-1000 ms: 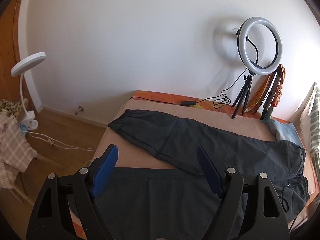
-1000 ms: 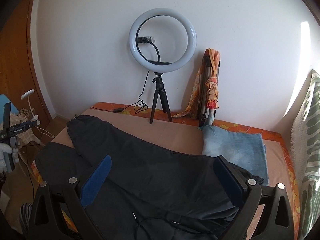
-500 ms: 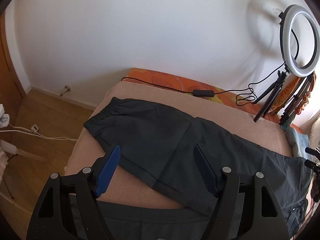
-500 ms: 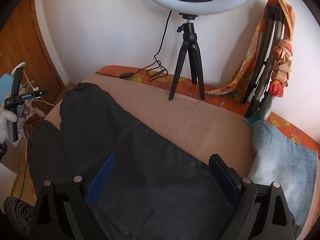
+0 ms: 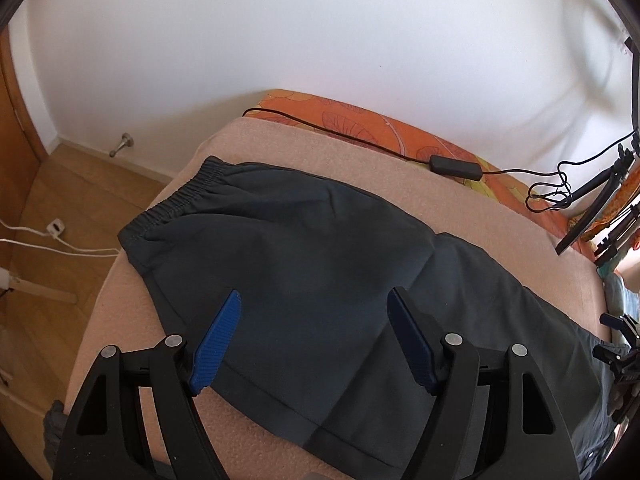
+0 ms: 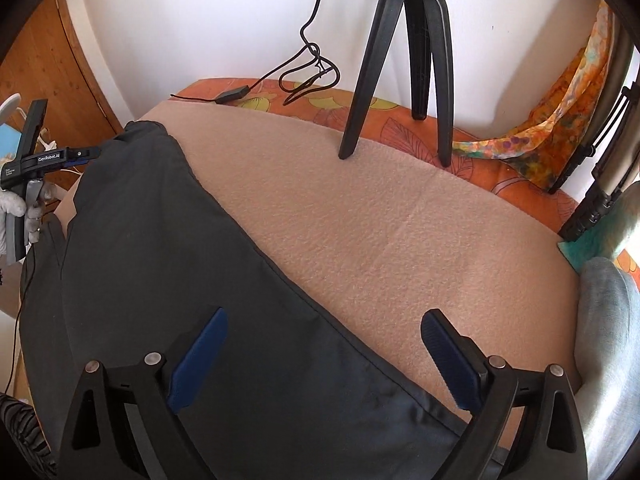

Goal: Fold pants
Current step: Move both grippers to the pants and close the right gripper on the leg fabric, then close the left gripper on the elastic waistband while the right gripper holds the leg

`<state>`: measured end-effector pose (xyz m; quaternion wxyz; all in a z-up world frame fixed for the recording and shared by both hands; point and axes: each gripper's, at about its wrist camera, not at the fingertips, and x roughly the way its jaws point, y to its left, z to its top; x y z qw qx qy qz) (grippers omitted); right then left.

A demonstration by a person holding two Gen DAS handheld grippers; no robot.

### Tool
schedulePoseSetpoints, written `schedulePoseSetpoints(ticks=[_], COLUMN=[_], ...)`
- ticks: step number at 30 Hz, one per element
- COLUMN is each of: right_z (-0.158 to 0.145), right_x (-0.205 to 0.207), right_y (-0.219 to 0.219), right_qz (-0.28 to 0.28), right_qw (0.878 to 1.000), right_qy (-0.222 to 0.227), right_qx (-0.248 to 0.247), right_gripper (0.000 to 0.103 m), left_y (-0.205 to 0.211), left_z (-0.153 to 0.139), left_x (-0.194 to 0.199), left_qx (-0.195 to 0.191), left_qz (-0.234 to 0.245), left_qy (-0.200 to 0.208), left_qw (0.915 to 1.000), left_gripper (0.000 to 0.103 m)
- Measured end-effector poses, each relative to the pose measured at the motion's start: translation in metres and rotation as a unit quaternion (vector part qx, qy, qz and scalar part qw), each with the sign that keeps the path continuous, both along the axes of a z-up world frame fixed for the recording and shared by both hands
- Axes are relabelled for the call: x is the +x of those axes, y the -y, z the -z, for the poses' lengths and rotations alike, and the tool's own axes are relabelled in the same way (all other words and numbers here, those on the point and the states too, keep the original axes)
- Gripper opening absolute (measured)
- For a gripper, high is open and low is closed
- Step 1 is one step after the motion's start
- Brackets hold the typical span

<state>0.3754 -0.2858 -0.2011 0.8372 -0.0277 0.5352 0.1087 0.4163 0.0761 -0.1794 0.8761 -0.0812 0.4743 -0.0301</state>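
Observation:
Dark grey pants (image 5: 320, 248) lie spread flat on a beige blanket (image 5: 500, 220). One elastic cuff (image 5: 180, 200) points to the far left corner. My left gripper (image 5: 315, 300) hovers open just above the pant leg, nothing between its blue pads. In the right wrist view the pants (image 6: 160, 280) fill the left half. My right gripper (image 6: 324, 316) stands open over their far edge, one finger above cloth, the other above bare blanket (image 6: 400, 220). A white-gloved hand (image 6: 16, 208) holds the left gripper (image 6: 86, 153) at the far left.
A black tripod (image 6: 400, 60) stands at the bed's back edge, its cable and inline switch (image 5: 456, 168) trailing along the orange sheet. Folded blue jeans (image 6: 608, 340) lie at the right. An orange scarf (image 6: 560, 112) hangs on a folded stand. Wooden floor (image 5: 60, 200) drops off at left.
Both grippers have sunk and tilted down towards the pants and moved farther over the bed. The ring light has slid out of view. Both stay open and empty.

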Motion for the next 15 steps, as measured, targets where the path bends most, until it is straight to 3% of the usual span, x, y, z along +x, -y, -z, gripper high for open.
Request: schedulePoseSetpoints(ticks=[3, 8, 12, 14, 15], right_z=[0.009, 0.013, 0.009, 0.009, 0.010], right_x=[0.003, -0.001, -0.009, -0.015, -0.019], right_y=[0.001, -0.006, -0.008, -0.012, -0.015], right_qz=[-0.012, -0.038, -0.039, -0.030, -0.028], right_qw=[1.000, 0.999, 0.999, 0.999, 0.999], right_qy=[-0.016, -0.017, -0.016, -0.013, -0.009], right_qx=[0.002, -0.004, 0.008, -0.001, -0.017], right_gripper=[0.098, 0.079, 0.031, 0.024, 0.014], left_y=[-0.001, -0.005, -0.009, -0.008, -0.008], left_z=[0.003, 0.000, -0.005, -0.006, -0.007], left_x=[0.003, 0.008, 0.014, 0.018, 0.020], left_qx=[0.001, -0.002, -0.018, -0.023, -0.023], left_qz=[-0.003, -0.012, -0.023, -0.026, -0.028], left_qy=[-0.001, 0.002, 0.006, 0.006, 0.006], left_qw=[1.0000, 0.9999, 0.9996, 0.9994, 0.9993], left_gripper=[0.075, 0.076, 0.077, 0.077, 0.077])
